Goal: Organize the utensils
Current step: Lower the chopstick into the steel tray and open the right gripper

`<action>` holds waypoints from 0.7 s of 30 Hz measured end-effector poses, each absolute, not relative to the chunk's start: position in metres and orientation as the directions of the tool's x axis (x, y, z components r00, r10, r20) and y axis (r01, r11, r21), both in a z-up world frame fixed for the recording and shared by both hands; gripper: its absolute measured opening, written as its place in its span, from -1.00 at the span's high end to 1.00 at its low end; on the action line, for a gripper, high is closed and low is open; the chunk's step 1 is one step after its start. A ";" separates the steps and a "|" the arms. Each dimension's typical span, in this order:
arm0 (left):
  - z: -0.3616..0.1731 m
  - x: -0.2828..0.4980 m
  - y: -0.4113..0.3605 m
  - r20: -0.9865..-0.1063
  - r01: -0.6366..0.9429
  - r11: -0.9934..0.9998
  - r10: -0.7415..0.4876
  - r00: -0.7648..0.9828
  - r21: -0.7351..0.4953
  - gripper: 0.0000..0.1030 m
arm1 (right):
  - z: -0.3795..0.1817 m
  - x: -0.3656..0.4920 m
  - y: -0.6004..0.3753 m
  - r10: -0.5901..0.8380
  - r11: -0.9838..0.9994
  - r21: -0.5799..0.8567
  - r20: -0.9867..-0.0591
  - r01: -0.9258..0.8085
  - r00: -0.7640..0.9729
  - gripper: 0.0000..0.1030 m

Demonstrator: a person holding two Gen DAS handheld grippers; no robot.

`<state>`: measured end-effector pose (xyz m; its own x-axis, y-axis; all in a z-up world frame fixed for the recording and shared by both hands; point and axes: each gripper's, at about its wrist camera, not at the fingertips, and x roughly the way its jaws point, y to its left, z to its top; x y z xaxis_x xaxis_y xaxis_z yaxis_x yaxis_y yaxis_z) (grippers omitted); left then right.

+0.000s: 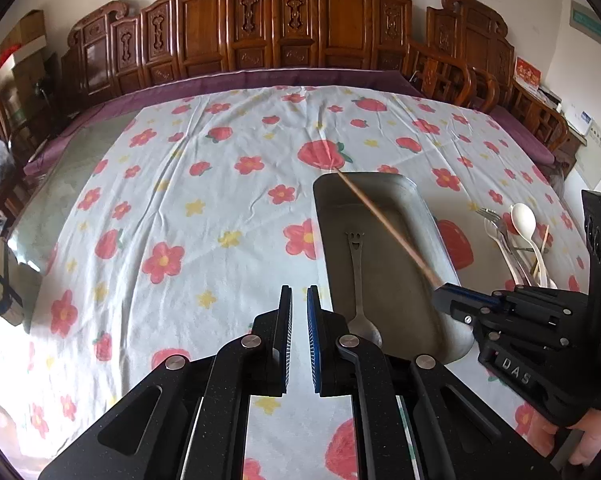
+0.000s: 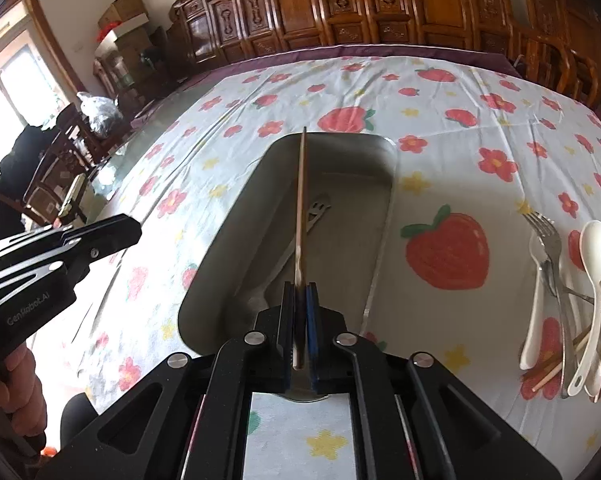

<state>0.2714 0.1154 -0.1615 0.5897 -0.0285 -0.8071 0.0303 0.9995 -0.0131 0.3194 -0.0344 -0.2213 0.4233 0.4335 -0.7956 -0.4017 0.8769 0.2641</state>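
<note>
A metal tray (image 2: 380, 152) lies on the flowered cloth; it also shows in the left wrist view (image 1: 420, 204). A metal spoon with a smiley handle (image 1: 356, 276) lies inside it. My right gripper (image 2: 300, 292) is shut on a wooden chopstick (image 2: 301, 192) and holds it over the tray, pointing away; the chopstick also shows in the left wrist view (image 1: 384, 224). My left gripper (image 1: 299, 296) is empty, its jaws a narrow gap apart, just left of the tray. A pile of forks, white spoons and chopsticks (image 2: 568, 300) lies right of the tray.
The flowered cloth (image 1: 180, 208) covers a large table with a purple edge. Carved wooden chairs (image 1: 260, 28) stand along the far side. A small device (image 1: 4, 280) lies at the table's left edge. A bag (image 2: 100, 112) sits on furniture at left.
</note>
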 end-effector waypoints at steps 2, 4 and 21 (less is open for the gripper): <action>-0.161 0.271 0.114 -0.806 0.032 0.999 -0.028 0.592 -0.011 0.87 | -0.222 0.317 -0.032 0.436 0.874 0.264 -0.797 -0.407 0.418 0.83; -0.160 0.271 0.114 -0.805 0.033 0.999 -0.028 0.592 -0.011 0.87 | -0.224 0.316 -0.031 0.441 0.871 0.271 -0.799 -0.410 0.410 0.83; -0.156 0.266 0.074 -0.790 0.112 0.993 -0.100 0.605 -0.039 0.87 | -0.192 0.292 -0.129 0.393 0.894 0.170 -0.743 -0.416 0.542 0.83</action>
